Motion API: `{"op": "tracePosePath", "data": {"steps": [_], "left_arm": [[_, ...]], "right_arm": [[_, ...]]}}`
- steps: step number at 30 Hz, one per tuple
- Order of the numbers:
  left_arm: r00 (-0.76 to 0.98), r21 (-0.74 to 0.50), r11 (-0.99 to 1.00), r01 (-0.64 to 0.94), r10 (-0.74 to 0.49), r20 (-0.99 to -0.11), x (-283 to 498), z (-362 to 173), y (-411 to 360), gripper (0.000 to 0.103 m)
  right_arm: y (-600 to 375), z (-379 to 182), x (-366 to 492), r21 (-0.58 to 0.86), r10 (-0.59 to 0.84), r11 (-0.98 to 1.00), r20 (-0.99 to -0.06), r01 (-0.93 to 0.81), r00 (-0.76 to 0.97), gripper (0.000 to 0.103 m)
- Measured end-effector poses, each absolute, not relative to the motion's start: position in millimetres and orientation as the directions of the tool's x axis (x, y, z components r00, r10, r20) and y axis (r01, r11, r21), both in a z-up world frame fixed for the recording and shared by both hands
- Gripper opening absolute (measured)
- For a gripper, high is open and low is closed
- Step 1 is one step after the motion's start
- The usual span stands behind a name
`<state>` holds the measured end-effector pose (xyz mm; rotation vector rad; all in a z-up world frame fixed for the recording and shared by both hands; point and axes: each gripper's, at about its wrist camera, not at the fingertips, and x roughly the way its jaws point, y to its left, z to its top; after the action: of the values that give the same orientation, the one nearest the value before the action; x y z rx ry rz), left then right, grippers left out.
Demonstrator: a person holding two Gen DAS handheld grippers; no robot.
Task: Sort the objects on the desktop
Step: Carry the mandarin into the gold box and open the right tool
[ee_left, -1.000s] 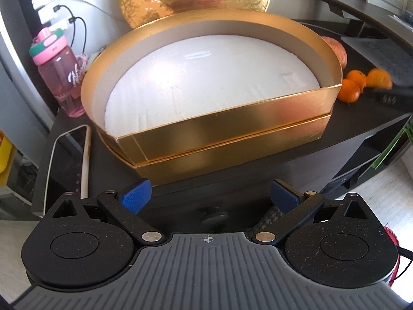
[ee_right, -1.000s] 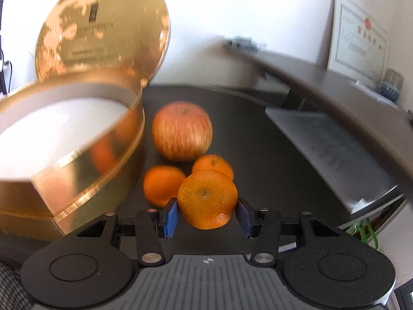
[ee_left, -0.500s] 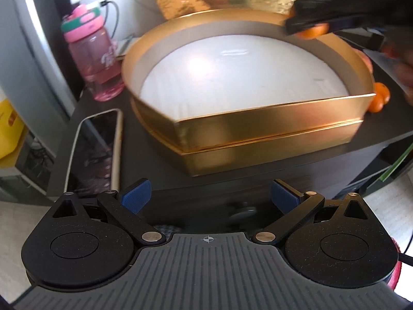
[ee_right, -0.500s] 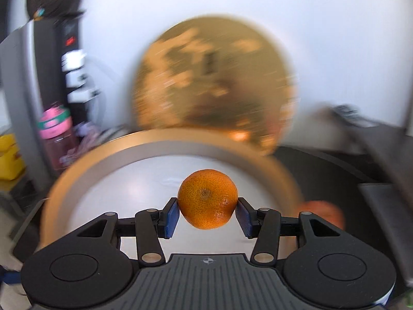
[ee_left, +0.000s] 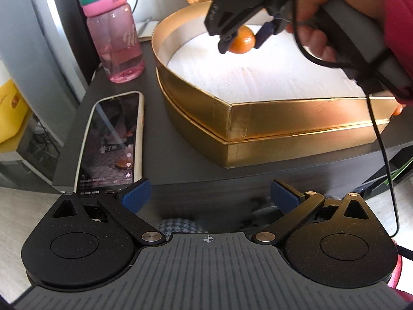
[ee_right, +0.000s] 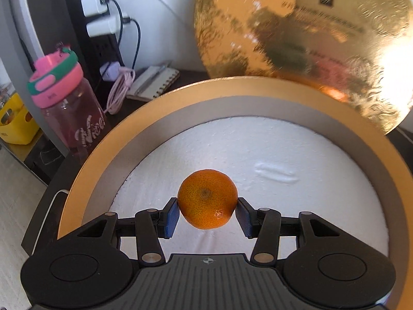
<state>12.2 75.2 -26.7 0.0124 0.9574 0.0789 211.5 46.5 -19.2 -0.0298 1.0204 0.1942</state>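
From the left wrist camera, the left gripper hangs in front of the dark desk's near edge with its blue-padded jaws spread wide and nothing between them. Beyond it sits the gold box, its white foam floor bare. To the box's left a phone lies flat on the desk, screen lit, and behind the phone a pink water bottle stands upright. Over the far part of the box the right gripper is held by a hand in a red sleeve — its jaws are clamped on a small orange, which is above the foam and not resting on it. A sliver of another orange peeks out past the box's right corner.

From the right wrist camera, the right gripper grips the orange from both sides, pads pressed against the peel. The fruit hangs inside the ring of the gold box, over the white foam. The gold lid leans upright behind the box — slightly blurred. At left stand the pink water bottle, a notebook and plugged-in chargers.
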Motion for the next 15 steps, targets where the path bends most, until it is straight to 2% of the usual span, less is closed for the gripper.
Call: {"op": "tracePosePath", "data": {"steps": [12,15], "left_arm": [[0.566,0.031,0.998,-0.049,0.054,-0.823,12.2,-30.6,81.0,0.101],[0.566,0.040,0.998,-0.055,0.064,-0.822,10.9,-29.5,81.1,0.101]], "right_arm": [[54.4,-28.4,218.9,0.011,0.097,0.985,-0.861,-0.172,0.499,0.049],[52.6,-25.9,216.8,0.004,0.092,0.985,-0.857,-0.172,0.508,0.058]]}}
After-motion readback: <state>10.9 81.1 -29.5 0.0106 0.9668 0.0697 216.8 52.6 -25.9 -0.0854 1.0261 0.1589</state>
